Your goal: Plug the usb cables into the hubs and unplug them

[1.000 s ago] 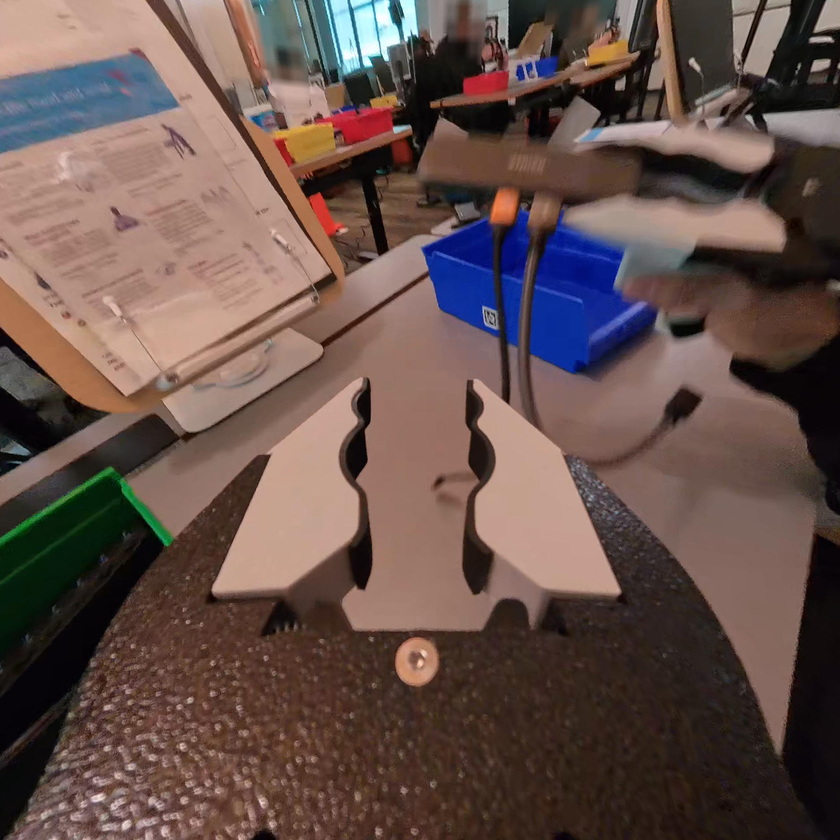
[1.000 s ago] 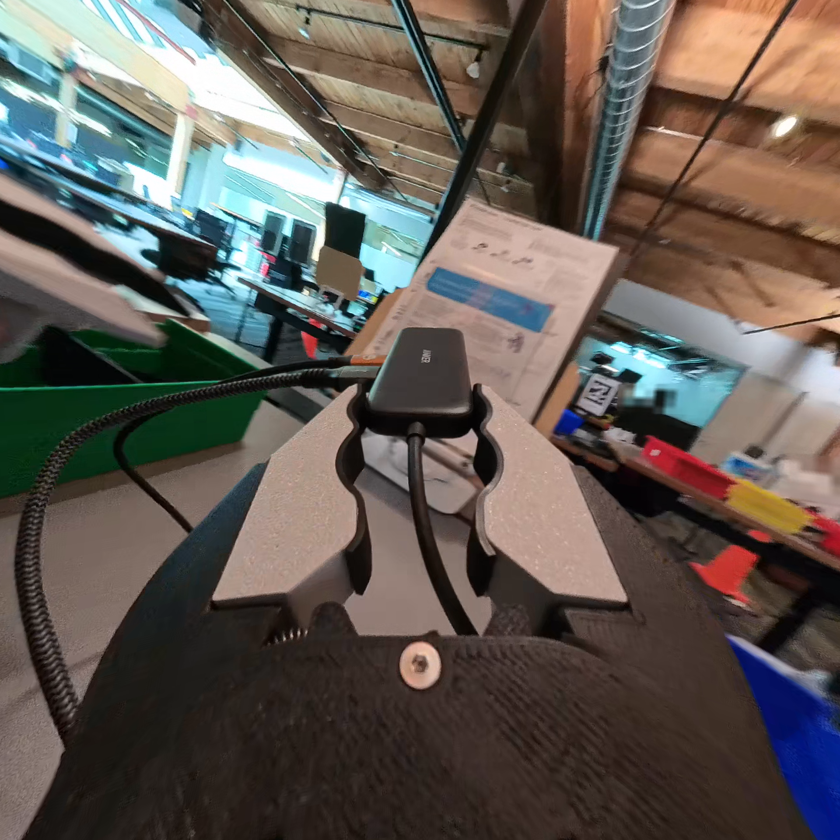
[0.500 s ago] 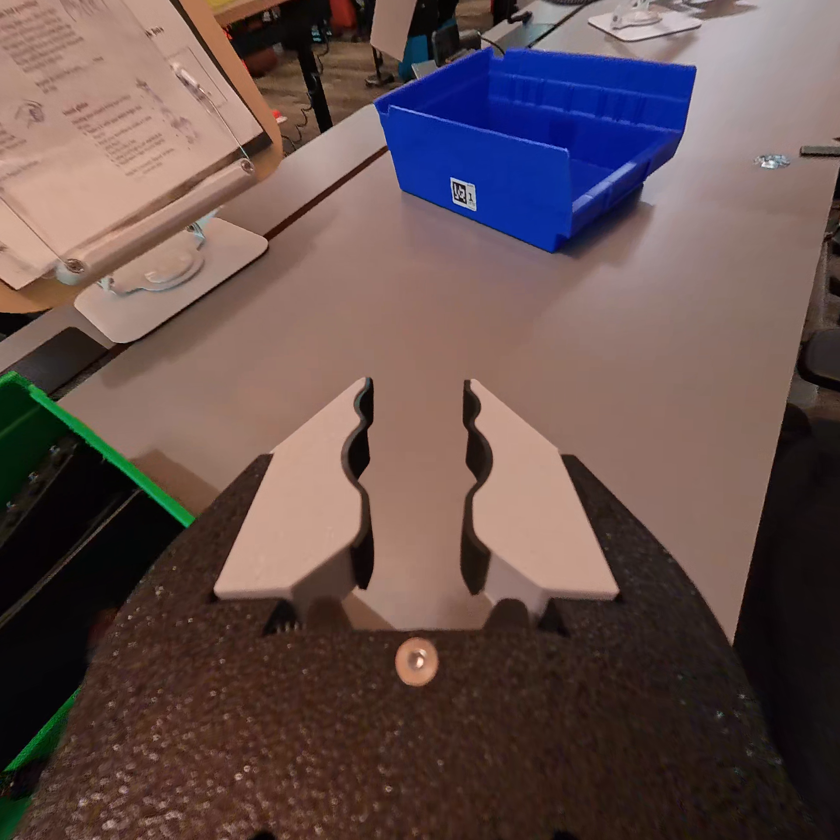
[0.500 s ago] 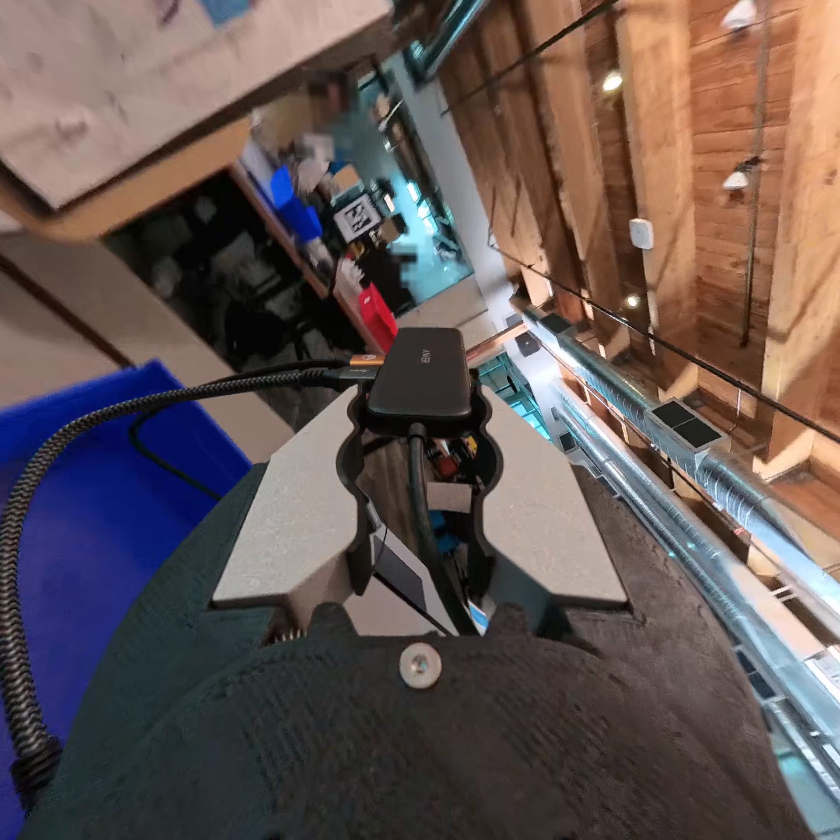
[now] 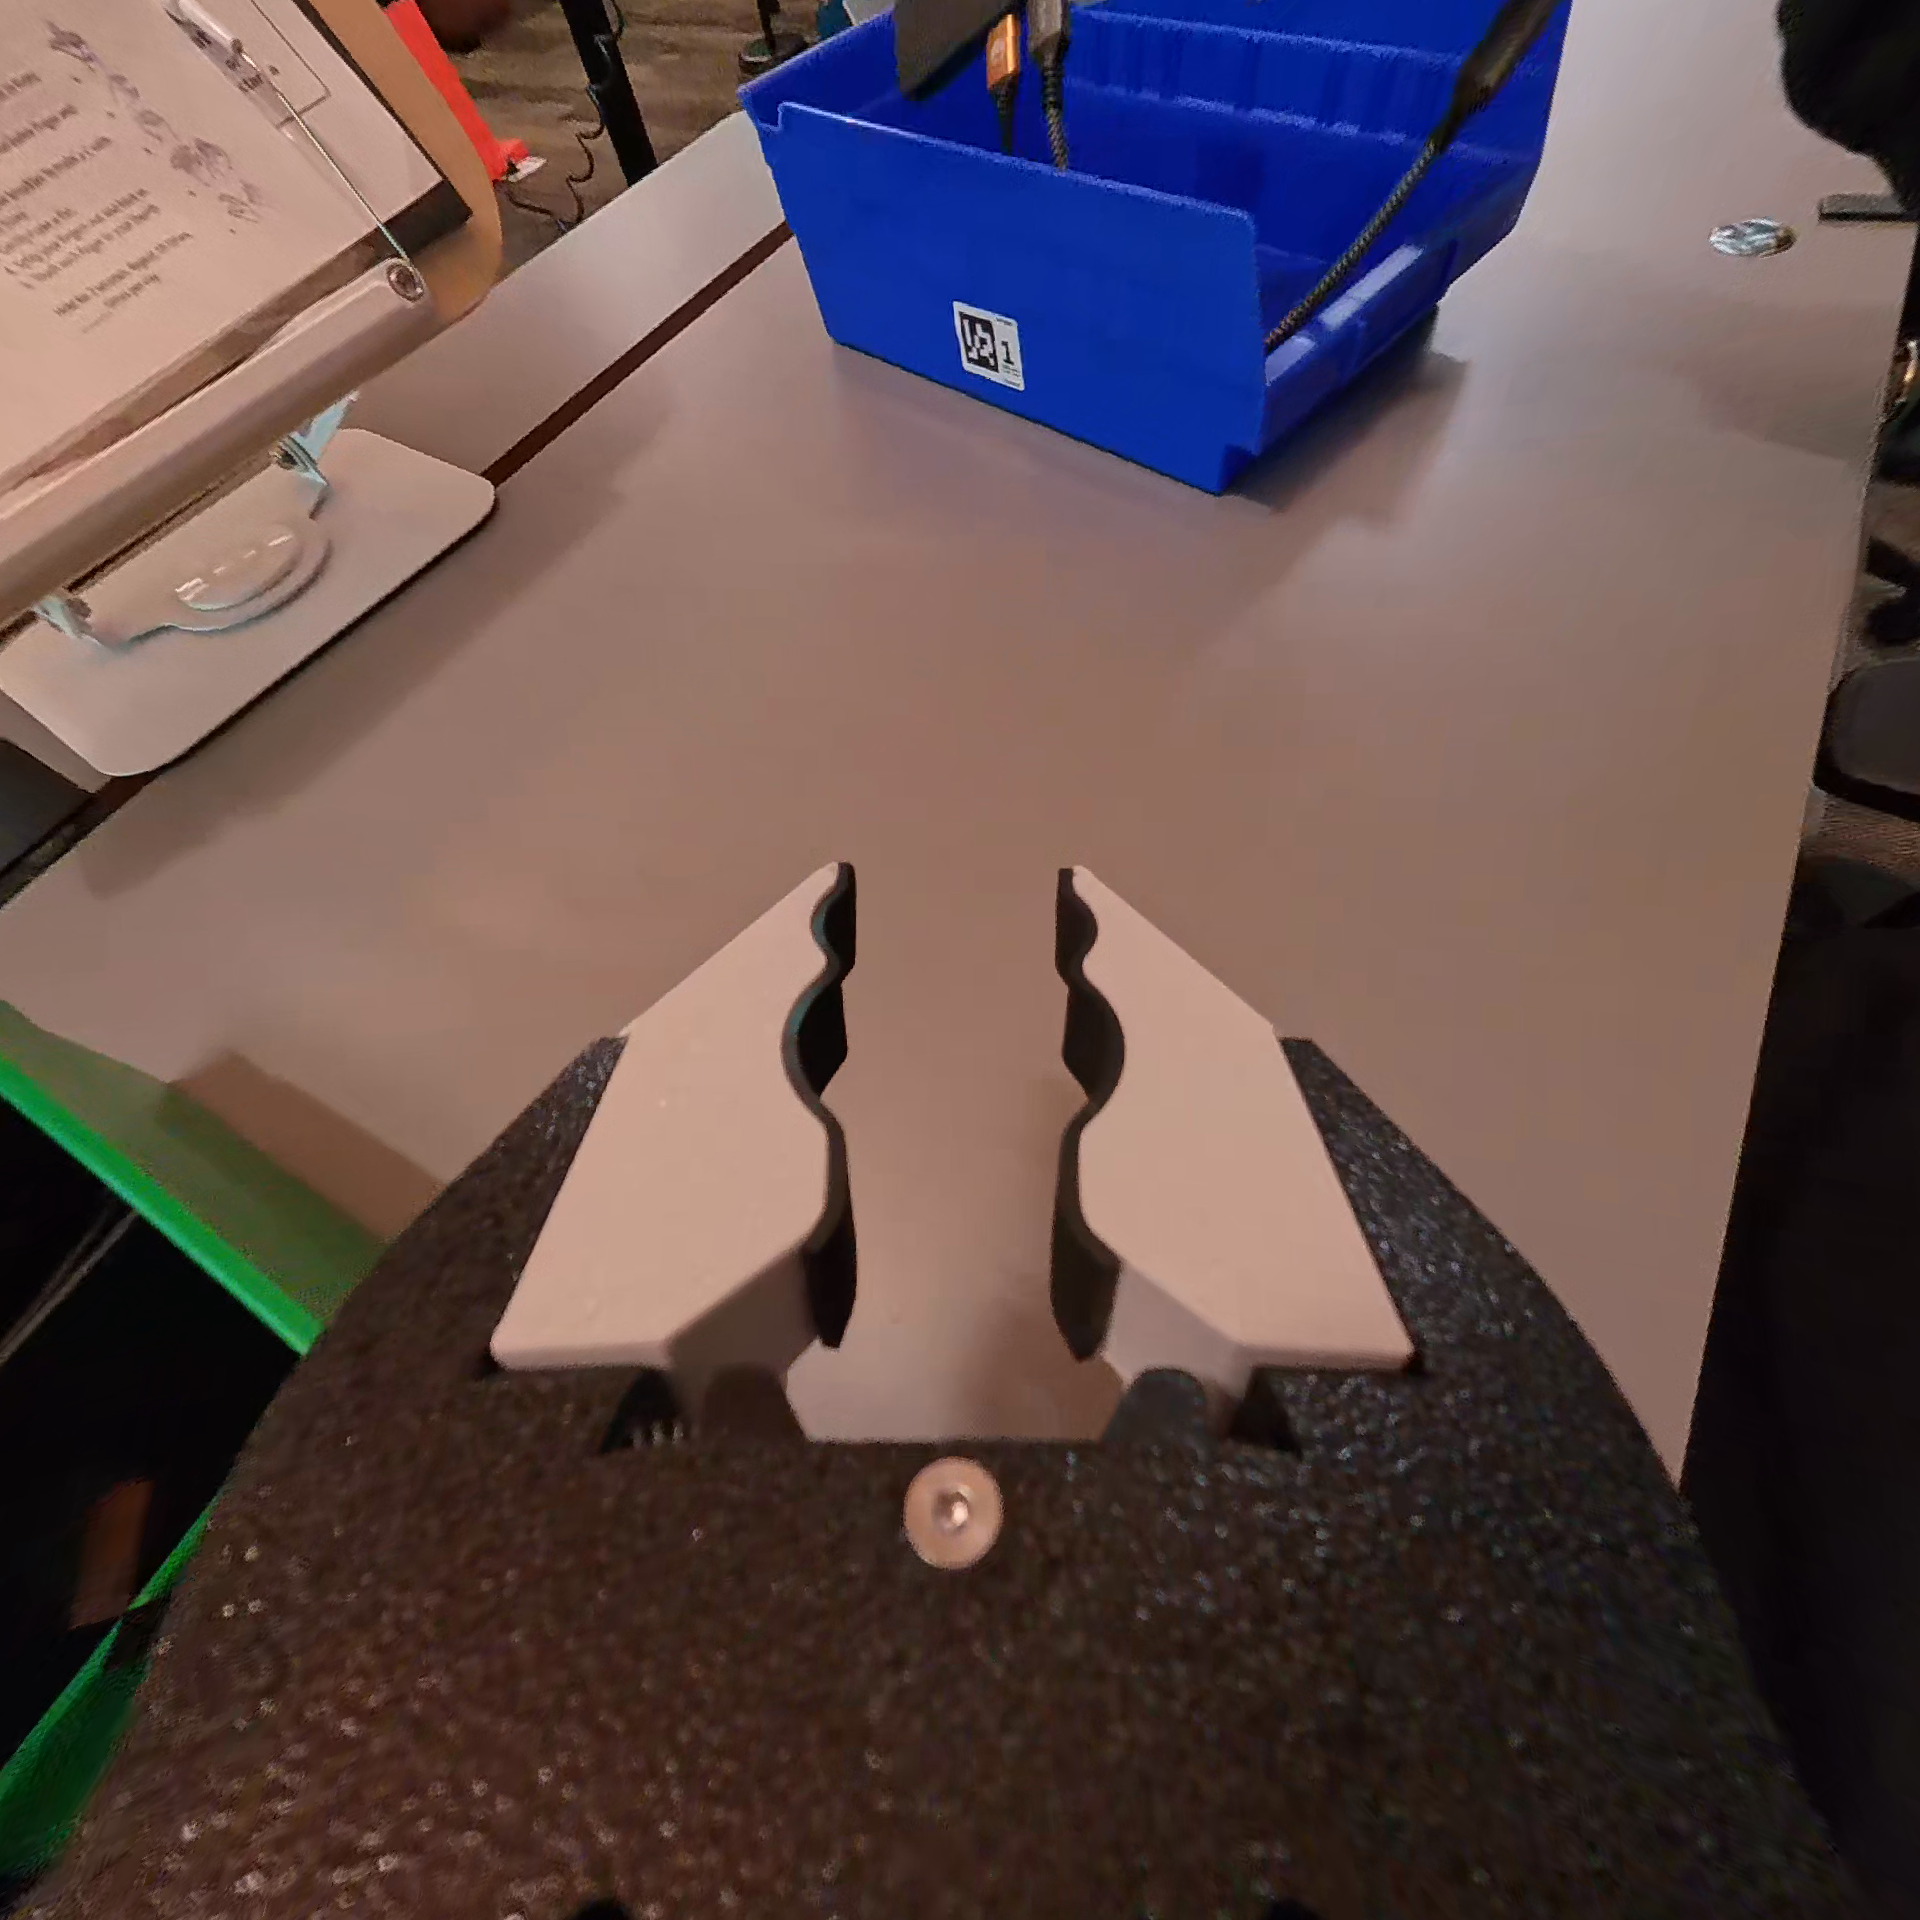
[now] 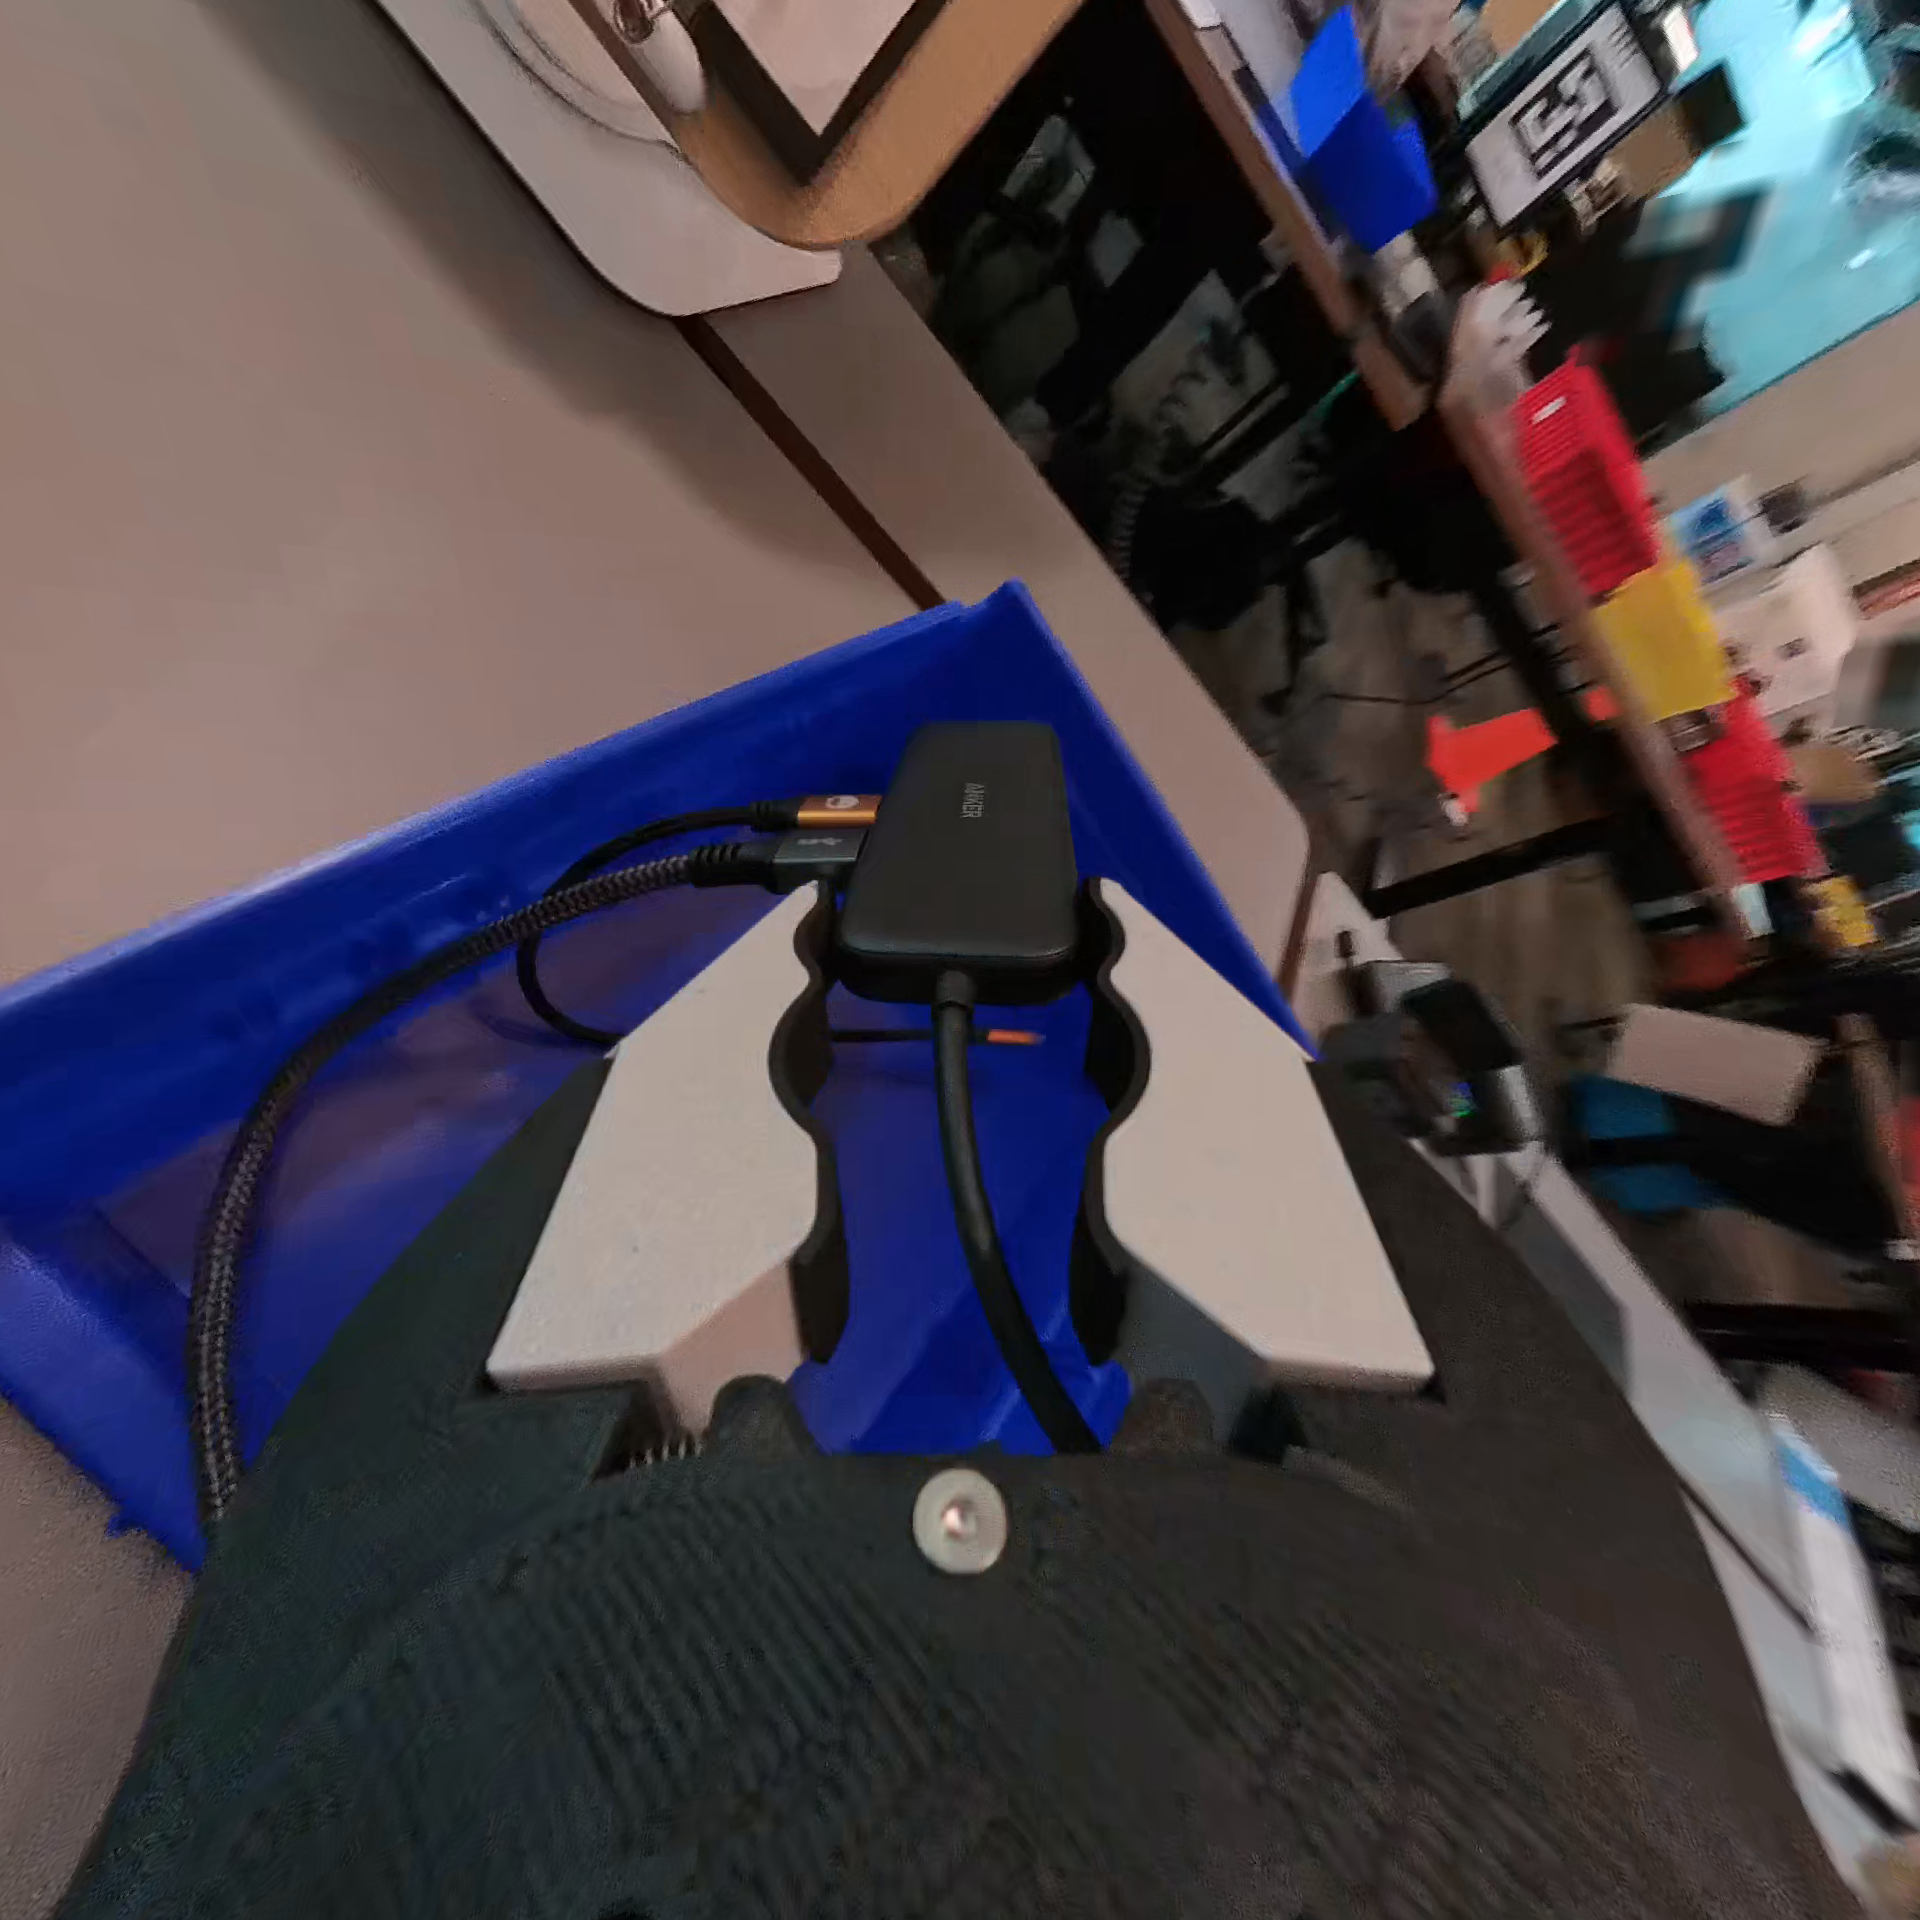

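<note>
My right gripper [image 6: 961,940] is shut on a dark USB hub [image 6: 966,842] and holds it over the blue bin [image 6: 312,914]. An orange-ended cable [image 6: 826,808] and a grey braided cable [image 6: 582,904] are plugged into the hub's left side. The hub's own black lead [image 6: 977,1174] runs back between the fingers. In the left wrist view the hub [image 5: 935,36] hangs above the blue bin [image 5: 1091,270], with both cables [image 5: 1029,94] dropping into it. My left gripper [image 5: 956,904] is open and empty, low over the grey table [image 5: 935,644].
A document stand [image 5: 197,343] with a printed sheet stands on the table at the left. A green bin [image 5: 156,1216] sits at the near left. The table edge runs along the right [image 5: 1766,935]. Other tables with coloured bins lie beyond [image 6: 1621,582].
My right gripper swung round and down with the hub, from pointing at the ceiling to over the blue bin. The left view tilted down to the table; the hub re-entered it at the top.
</note>
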`<state>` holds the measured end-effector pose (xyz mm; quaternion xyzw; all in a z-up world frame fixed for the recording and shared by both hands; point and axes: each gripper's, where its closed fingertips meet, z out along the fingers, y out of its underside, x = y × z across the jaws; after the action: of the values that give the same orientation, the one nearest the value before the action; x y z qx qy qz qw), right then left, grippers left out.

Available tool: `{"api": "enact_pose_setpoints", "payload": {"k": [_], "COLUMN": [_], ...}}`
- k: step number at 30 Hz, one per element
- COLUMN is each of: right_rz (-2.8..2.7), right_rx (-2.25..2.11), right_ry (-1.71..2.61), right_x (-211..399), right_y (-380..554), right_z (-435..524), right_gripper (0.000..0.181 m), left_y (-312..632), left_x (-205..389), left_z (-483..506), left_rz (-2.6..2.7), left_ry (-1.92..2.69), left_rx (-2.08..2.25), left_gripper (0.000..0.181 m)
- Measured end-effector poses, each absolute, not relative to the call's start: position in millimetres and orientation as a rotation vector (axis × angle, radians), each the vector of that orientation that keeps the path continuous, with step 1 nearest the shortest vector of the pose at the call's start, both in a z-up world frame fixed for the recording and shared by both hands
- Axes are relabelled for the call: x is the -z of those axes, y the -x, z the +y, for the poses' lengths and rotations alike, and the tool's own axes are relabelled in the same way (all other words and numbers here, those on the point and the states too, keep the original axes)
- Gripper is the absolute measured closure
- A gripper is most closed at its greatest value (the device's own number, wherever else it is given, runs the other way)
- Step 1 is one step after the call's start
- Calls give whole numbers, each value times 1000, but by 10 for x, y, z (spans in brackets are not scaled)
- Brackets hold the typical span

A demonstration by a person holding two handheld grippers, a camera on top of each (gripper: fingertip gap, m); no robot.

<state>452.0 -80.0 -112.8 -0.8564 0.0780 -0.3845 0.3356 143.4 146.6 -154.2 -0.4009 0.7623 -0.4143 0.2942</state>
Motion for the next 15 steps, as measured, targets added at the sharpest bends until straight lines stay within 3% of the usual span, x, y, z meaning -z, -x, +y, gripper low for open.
{"api": "enact_pose_setpoints", "payload": {"k": [1,10,15], "right_rz": [219,101,94], "right_rx": [974,999,1047], "right_ry": [2243,2566,2497], "right_x": [1196,1938,1569], "right_y": [-4547,-4678,-4664], "right_z": [-794,-882,-966], "right_gripper": [135,134,125], "left_y": [-1438,-1426,-1391], "left_x": [1570,1780,1714], "left_z": [1454,1419,1490], "left_rz": [2036,2106,2067], "left_ry": [1067,1112,1129], "left_rx": [1103,1067,1071], "left_gripper": [144,144,143]}}
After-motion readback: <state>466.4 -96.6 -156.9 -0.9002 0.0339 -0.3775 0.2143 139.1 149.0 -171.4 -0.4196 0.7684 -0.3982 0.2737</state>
